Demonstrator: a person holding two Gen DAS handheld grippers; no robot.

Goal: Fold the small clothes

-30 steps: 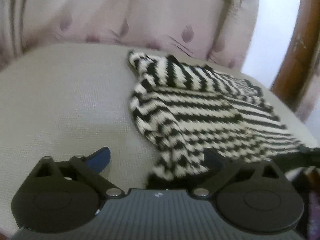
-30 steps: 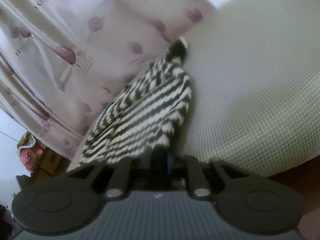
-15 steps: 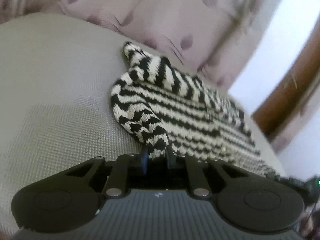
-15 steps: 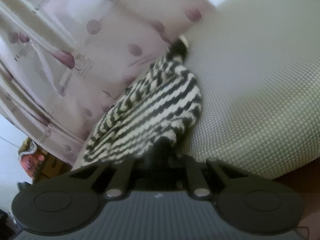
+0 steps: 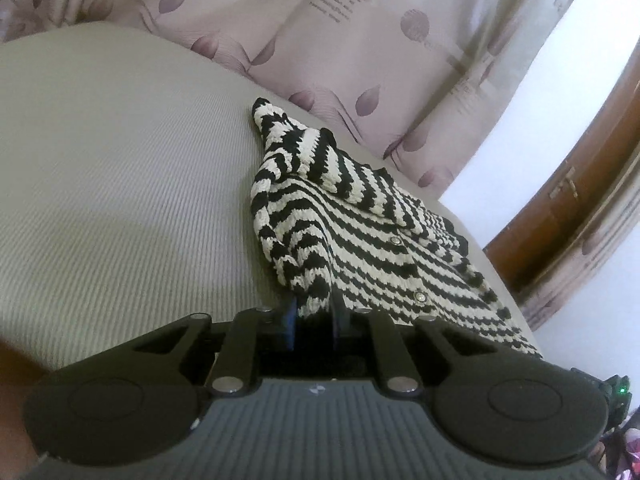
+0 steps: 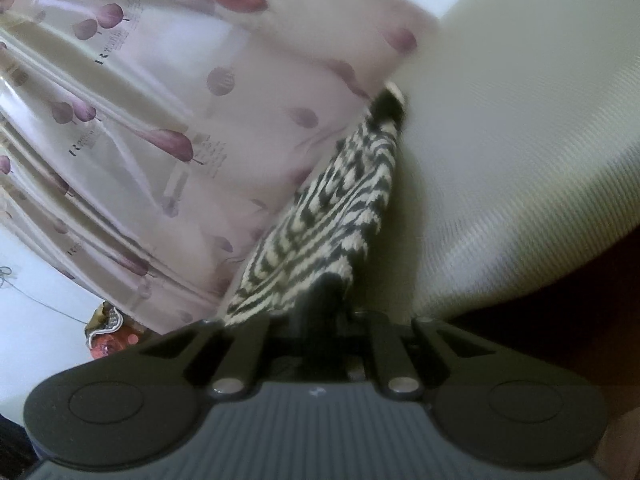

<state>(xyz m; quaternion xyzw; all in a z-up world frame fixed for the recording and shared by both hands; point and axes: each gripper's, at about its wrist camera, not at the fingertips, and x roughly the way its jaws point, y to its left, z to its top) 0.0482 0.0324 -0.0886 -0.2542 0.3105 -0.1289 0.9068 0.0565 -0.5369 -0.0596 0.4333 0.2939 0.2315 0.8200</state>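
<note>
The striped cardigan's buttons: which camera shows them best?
The left wrist view: sharp, it shows the striped cardigan with two buttons on its front. The right wrist view is blurred and shows only a striped edge, no buttons.

A pale woven-textured cushion (image 5: 120,208) carries one thing — a black-and-white striped knit cardigan (image 5: 360,232), lying rumpled.

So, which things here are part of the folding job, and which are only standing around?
Part of the job:
- striped knit cardigan, lying on the cushion
- left gripper, shut on a cardigan edge
- right gripper, shut on another edge
- beige cushion, the folding surface

Only around:
- leaf-print curtain
- wooden door frame
- colourful clutter, too blurred to name
</note>
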